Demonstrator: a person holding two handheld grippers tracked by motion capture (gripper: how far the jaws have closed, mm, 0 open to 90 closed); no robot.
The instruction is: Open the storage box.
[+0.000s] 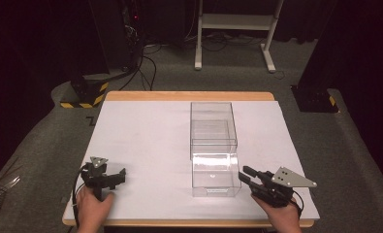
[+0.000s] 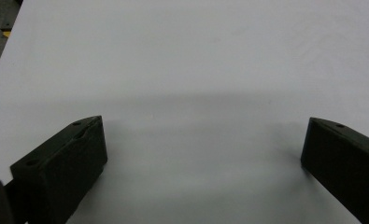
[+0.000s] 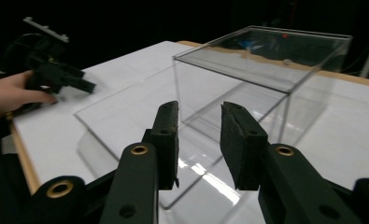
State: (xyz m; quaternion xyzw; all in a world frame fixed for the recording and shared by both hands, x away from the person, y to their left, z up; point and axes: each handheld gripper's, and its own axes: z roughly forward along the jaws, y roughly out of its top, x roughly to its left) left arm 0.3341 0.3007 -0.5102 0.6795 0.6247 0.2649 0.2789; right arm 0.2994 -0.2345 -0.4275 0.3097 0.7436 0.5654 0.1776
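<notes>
Clear plastic box on the white worktop

The clear, rectangular plastic box [image 1: 213,145] stands upright, a little right of the middle of the white-covered worktop [image 1: 145,145]. Its long side runs away from the person. A transparent flap at the near end slopes down toward the front edge.

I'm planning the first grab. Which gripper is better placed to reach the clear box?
Probably the right gripper: it sits beside the clear box, jaws toward it. The left gripper is farther off.

We're in a dark lab: grey carpet [image 1: 43,131], hazard-striped base [image 1: 85,94], trailing cables [image 1: 148,60], white frame legs [image 1: 235,29] beyond the surface [image 1: 145,131].
</notes>
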